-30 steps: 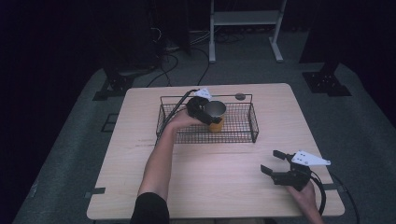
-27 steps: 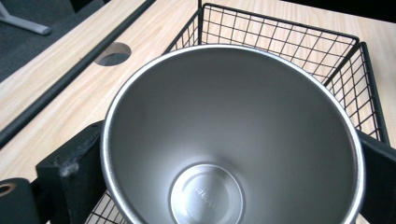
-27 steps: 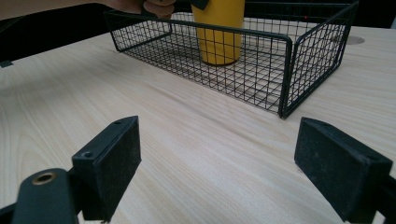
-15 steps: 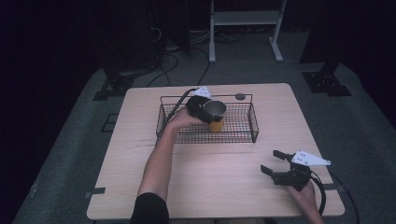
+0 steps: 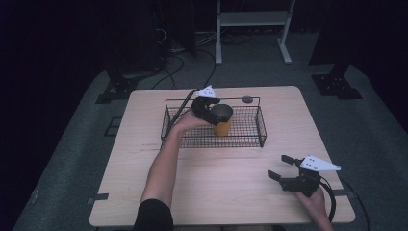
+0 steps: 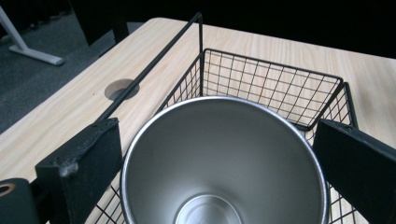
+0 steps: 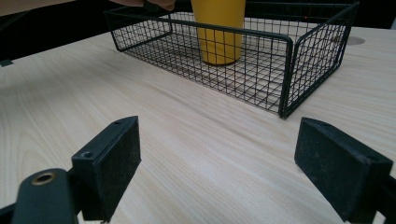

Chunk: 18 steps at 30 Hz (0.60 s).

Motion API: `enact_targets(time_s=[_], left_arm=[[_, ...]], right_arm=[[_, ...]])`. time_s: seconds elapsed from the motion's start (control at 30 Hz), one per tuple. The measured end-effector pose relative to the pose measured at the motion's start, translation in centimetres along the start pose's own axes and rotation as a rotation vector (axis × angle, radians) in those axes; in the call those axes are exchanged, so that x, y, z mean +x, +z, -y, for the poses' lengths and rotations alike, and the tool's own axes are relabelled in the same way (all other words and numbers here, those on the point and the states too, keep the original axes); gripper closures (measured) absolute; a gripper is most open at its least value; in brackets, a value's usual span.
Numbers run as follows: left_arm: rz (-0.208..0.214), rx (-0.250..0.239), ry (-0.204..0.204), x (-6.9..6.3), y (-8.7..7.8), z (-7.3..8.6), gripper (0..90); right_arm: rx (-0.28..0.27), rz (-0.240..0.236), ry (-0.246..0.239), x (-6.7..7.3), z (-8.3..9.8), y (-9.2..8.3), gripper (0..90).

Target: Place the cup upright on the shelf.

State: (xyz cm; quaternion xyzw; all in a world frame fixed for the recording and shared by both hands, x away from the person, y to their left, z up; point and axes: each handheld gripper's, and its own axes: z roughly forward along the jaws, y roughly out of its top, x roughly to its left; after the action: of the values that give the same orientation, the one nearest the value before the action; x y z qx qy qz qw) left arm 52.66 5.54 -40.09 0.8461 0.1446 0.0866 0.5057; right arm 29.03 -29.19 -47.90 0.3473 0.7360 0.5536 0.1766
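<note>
A yellow cup (image 5: pixel 222 127) with a bare steel inside (image 6: pixel 224 158) stands upright in the black wire basket (image 5: pixel 261 126) on the far half of the wooden table (image 5: pixel 216 187). My left gripper (image 5: pixel 212 113) reaches in from the left, shut on the cup's rim, one jaw on each side of it in the left gripper view (image 6: pixel 217 156). My right gripper (image 5: pixel 282 166) hovers low over the table's near right corner, open with nothing between its jaws (image 7: pixel 224 158). It faces the basket (image 7: pixel 317 56) and the cup (image 7: pixel 219 28).
A round cable hole (image 5: pixel 247 99) sits in the tabletop just behind the basket. Bare wood lies between the basket and the near edge. Beyond the table stand a white metal frame (image 5: pixel 252 19) and dark stands, with cables on the grey floor.
The left gripper has lowered the cup slightly inside the basket. The right gripper has stayed in place.
</note>
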Motion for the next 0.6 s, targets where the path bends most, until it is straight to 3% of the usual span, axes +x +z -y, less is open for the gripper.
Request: enact_targets(time_s=[0.6], left_arm=[[-0.008,-0.064,0.025,-1.1,-1.9,-1.2,1.6]], right_arm=[[-0.001,0.001,-0.009,0.2,0.0,0.0,13.5]])
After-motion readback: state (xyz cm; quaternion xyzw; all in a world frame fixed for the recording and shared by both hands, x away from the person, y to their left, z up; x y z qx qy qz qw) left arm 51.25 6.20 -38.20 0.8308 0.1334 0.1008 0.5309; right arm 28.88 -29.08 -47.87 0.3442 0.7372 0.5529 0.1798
